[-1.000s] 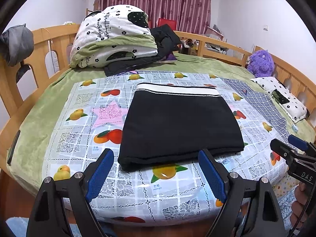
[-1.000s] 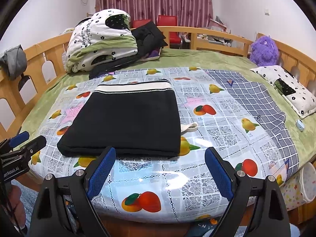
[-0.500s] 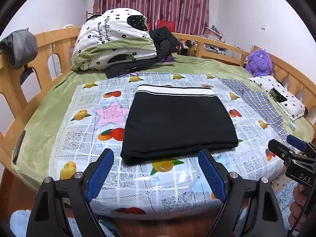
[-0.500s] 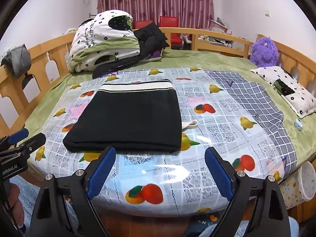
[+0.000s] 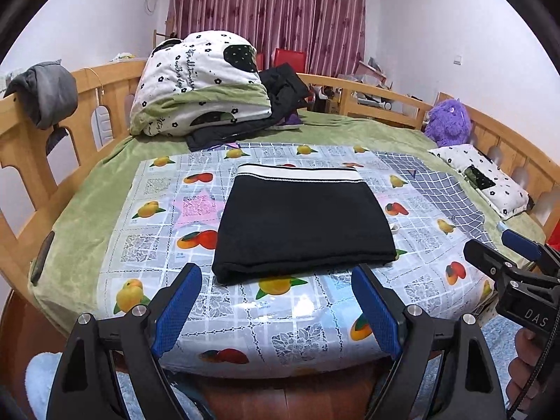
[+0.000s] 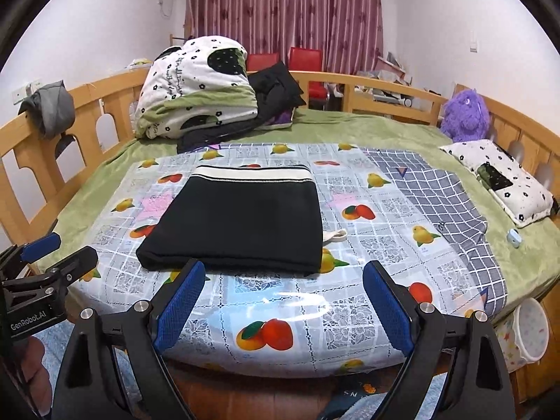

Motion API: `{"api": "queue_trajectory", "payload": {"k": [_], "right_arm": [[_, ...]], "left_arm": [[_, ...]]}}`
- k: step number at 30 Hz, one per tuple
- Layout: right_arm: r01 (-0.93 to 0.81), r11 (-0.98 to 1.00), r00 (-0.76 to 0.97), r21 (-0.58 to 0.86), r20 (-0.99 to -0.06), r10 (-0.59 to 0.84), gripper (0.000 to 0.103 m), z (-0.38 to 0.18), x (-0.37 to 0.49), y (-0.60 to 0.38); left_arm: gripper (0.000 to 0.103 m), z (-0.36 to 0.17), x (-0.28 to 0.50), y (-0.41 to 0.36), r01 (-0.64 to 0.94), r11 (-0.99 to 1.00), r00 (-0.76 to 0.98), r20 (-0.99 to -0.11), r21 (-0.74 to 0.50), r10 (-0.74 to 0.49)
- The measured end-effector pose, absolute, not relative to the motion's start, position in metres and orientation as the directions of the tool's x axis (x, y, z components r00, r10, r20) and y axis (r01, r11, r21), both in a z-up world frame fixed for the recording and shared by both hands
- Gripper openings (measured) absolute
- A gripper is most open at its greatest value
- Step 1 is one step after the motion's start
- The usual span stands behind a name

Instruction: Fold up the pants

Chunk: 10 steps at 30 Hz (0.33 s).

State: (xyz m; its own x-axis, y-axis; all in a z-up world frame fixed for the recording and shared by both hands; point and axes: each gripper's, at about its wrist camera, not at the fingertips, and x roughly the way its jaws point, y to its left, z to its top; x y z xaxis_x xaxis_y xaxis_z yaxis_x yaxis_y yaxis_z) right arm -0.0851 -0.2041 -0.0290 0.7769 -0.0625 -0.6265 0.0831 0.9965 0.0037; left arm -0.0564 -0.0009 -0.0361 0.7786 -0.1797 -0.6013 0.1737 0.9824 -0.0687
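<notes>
The black pants (image 5: 301, 220) lie folded into a flat rectangle on the fruit-print plastic sheet (image 5: 147, 245) on the bed; the white waistband faces the far side. They also show in the right wrist view (image 6: 238, 220), with a white cord end (image 6: 334, 236) sticking out at their right edge. My left gripper (image 5: 276, 280) is open and empty, held off the bed's near edge, short of the pants. My right gripper (image 6: 280, 280) is open and empty, also back from the bed's near edge. Each gripper shows at the side of the other's view.
A folded quilt (image 5: 199, 84) and dark clothes (image 5: 280, 98) sit at the far side. A purple plush toy (image 5: 448, 119), a small pillow (image 5: 486, 182) and a grey checked cloth (image 6: 451, 203) lie to the right. Wooden rails (image 5: 35, 133) ring the bed. A white bin (image 6: 528, 332) stands low right.
Both grippers have drawn back from the bed and risen a little; the pants look farther away. The pants have not moved. Both grippers stay open.
</notes>
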Motion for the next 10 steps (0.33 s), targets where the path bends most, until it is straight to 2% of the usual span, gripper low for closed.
{"api": "queue_trajectory", "payload": {"k": [10], "right_arm": [[0.09,0.996,0.787,0.013,-0.613,-0.064,0.091,-0.014,-0.103,-0.207]], "left_arm": [[0.087,-0.018,-0.071,-0.001,0.176,0.982,0.804,-0.566,-0.067,-0.183]]}}
